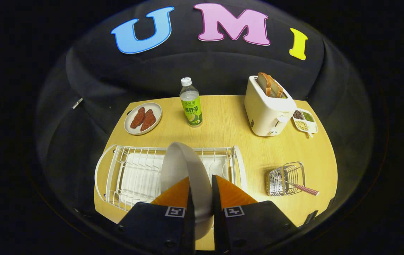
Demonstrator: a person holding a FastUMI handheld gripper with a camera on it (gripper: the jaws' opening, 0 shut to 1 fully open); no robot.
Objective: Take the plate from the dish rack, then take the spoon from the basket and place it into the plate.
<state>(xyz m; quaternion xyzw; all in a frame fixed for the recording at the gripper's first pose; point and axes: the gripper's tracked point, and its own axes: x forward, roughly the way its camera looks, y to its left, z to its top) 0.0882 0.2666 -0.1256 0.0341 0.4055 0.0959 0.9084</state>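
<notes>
A white plate (182, 166) stands on edge between my two orange fingers, and my gripper (201, 184) is shut on its rim. The plate rises over the white wire dish rack (134, 173), which lies just ahead of the fingers. To the right of the rack sits a small wire basket (287, 179) on the wooden table. A spoon (303, 188) with a red checked handle lies in it, the handle poking out to the right.
Beyond the rack stand a green-labelled bottle (190, 102), a white toaster (269, 109) with bread in it, a plate of reddish-brown food (142, 118) and a small divided dish of beans (305, 121). Bare tabletop (255, 156) lies between rack and basket.
</notes>
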